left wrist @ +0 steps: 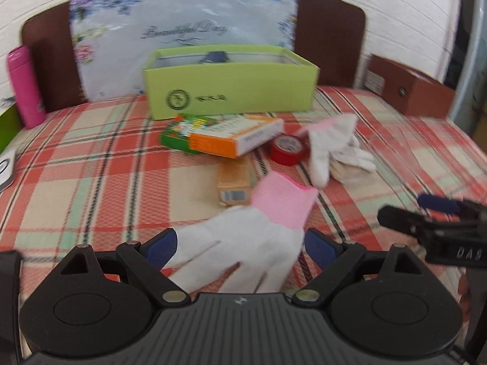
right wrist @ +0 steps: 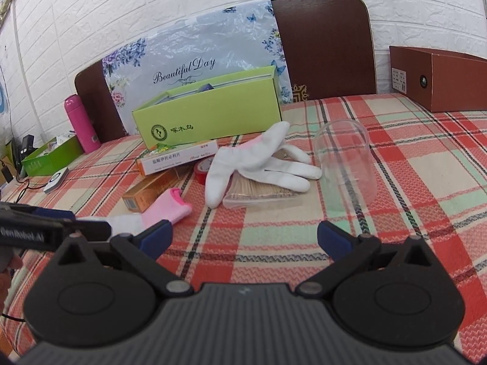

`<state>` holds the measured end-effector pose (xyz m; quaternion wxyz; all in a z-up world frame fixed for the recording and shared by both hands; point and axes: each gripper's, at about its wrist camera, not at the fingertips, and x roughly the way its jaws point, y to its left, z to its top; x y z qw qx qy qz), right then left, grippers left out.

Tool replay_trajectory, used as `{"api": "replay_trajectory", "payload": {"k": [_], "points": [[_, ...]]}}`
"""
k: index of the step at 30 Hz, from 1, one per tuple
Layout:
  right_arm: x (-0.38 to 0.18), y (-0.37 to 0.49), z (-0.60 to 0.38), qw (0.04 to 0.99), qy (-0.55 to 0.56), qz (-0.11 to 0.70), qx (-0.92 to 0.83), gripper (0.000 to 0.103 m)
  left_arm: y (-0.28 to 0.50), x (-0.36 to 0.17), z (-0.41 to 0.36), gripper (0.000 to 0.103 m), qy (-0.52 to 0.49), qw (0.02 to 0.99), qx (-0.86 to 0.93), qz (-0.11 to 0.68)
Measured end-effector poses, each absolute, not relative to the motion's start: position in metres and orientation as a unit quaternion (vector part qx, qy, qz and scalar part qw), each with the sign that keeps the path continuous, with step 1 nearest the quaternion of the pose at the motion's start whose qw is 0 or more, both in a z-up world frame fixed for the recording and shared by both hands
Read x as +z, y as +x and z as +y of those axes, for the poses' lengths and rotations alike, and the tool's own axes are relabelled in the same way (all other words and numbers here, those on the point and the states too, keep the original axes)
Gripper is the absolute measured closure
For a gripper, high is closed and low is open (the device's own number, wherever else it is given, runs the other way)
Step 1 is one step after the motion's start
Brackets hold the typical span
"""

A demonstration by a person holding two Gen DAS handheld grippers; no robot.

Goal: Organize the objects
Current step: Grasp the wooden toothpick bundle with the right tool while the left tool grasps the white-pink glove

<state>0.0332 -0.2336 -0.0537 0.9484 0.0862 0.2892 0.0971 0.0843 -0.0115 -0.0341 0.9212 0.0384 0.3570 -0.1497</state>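
Glove [left wrist: 243, 243] fingertips behind left gripper [left wrist: 240, 243] body

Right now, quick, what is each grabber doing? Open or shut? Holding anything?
Left gripper: open, the near glove lies between its fingers, not pinched.
Right gripper: open, holding nothing, only tablecloth between its fingers.

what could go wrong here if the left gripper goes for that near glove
1. The near glove lies flat and limp between the open left gripper; the pads may pinch only a fold or catch the plaid cloth too.
2. Its pink cuff overlaps the orange box, which a lift might drag along.
3. The right gripper hangs open close by, so the two may bump.
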Motion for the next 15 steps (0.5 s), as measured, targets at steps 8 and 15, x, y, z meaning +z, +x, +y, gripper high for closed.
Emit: {"api": "replay_trajectory", "payload": {"k": [8, 15], "points": [[-0.055, 0.037, -0.237, 0.946, 0.087, 0.299, 0.093, 0.000, 0.114, -0.059, -0.030, 0.008, 0.102, 0.912, -0.148, 0.369], [-0.061, 0.065, -0.227, 0.942, 0.068, 0.311, 0.100, 0.000, 0.106, -0.058, -0.015, 0.040, 0.065, 0.906, -0.189, 0.373]]}}
